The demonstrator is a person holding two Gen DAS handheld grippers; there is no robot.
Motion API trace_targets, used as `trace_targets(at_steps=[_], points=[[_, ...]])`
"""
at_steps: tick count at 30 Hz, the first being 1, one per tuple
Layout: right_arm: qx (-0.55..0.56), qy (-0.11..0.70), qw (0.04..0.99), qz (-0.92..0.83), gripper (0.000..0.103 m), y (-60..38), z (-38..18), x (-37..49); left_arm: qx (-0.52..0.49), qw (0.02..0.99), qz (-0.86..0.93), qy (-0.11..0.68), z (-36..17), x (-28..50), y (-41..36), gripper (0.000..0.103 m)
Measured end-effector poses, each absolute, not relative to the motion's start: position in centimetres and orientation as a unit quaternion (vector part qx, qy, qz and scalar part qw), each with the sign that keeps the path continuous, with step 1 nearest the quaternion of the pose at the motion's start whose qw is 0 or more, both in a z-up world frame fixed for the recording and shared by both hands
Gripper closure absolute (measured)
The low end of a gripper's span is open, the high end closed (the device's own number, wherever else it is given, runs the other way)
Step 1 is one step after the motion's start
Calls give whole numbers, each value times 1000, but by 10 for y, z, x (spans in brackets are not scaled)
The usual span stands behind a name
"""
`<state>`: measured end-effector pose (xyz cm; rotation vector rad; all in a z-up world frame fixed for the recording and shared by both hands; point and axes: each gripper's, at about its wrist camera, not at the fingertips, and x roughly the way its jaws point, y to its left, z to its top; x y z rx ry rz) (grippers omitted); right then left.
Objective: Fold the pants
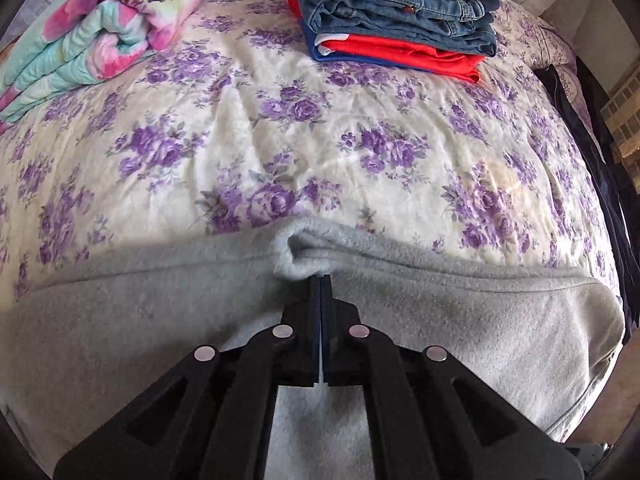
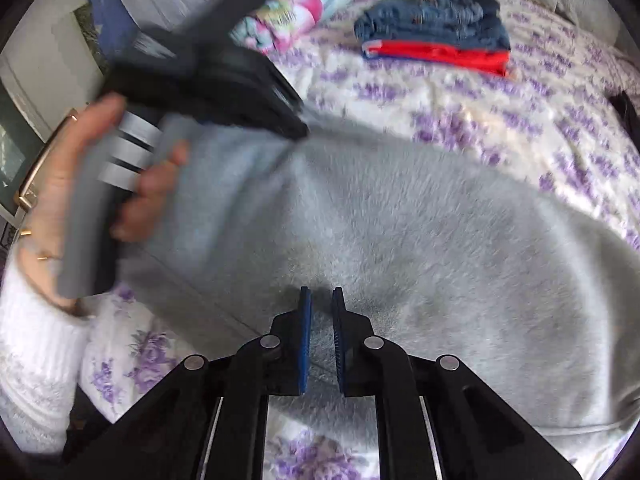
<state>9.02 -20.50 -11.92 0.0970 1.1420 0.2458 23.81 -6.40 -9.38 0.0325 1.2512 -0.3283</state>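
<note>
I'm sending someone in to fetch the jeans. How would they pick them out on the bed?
On the purple-flowered bedspread, look to the far side for a small stack of folded clothes. The jeans are the blue denim on top, lying on a red garment.

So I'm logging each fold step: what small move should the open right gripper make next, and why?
Probably close the right gripper on the grey pants. Its jaws are open over the fabric, holding nothing, while the left gripper already pinches a bunched edge. A second grip would likely let both lift the fold together.

Grey fleece pants (image 1: 440,320) lie spread on the bed, edge bunched upward.
</note>
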Motion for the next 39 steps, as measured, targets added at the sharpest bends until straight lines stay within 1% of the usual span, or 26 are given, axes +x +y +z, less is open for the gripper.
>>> trace_targets(at_steps=[2,3,4,6,7,8,9,10,12,13,15,17,19,21,23,27,32,33,34,35,36,39], points=[[71,516,847,111,95,-209,-121,89,13,808,-173,563,-75,214,-57,103],[81,517,845,111,93,-212,-117,86,14,815,-185,549,-66,199,-54,103],[99,509,847,113,90,-217,-110,81,18,823,-192,535,-57,184,-51,103],[135,466,867,116,87,-235,-86,58,22,832,-202,516,-48,157,-48,103],[147,442,878,111,81,-248,-74,43,22,831,-207,517,-50,146,-47,103],[159,417,889,98,58,-264,-63,25,21,827,-208,522,-56,138,-48,103],[170,395,899,78,39,-282,-54,7,26,824,-207,527,-65,132,-49,103],[179,376,908,51,36,-302,-48,-11,40,821,-201,533,-78,127,-53,103],[196,362,911,-11,36,-348,-44,-44,62,812,-180,551,-105,124,-57,103],[215,358,908,-42,36,-374,-45,-61,51,823,-178,537,-105,119,-54,103],[277,350,892,-77,36,-424,-55,-91,53,823,-173,538,-99,112,-55,103],[350,350,865,-85,35,-468,-76,-108,33,819,-189,541,-87,105,-60,103],[414,350,839,-55,35,-496,-102,-111,15,815,-227,534,-73,95,-75,103],[457,352,817,-27,35,-507,-121,-102,21,814,-252,523,-62,82,-98,103],[470,358,807,-5,35,-512,-134,-89,35,810,-273,518,-57,74,-126,103],[479,376,793,10,36,-512,-153,-57,39,788,-307,533,-62,66,-176,103],[468,385,795,21,36,-505,-159,-16,47,759,-337,556,-74,65,-224,103],[462,386,798,21,49,-502,-158,-10,43,752,-340,562,-77,67,-229,103],[457,386,801,16,65,-501,-159,-8,36,746,-345,569,-78,70,-233,103],[465,386,797,20,74,-502,-162,-7,29,741,-350,573,-78,72,-234,103],[476,380,793,23,77,-503,-164,-8,25,739,-352,574,-77,74,-236,103],[463,373,804,16,77,-501,-161,-13,21,742,-357,567,-70,84,-244,103]])
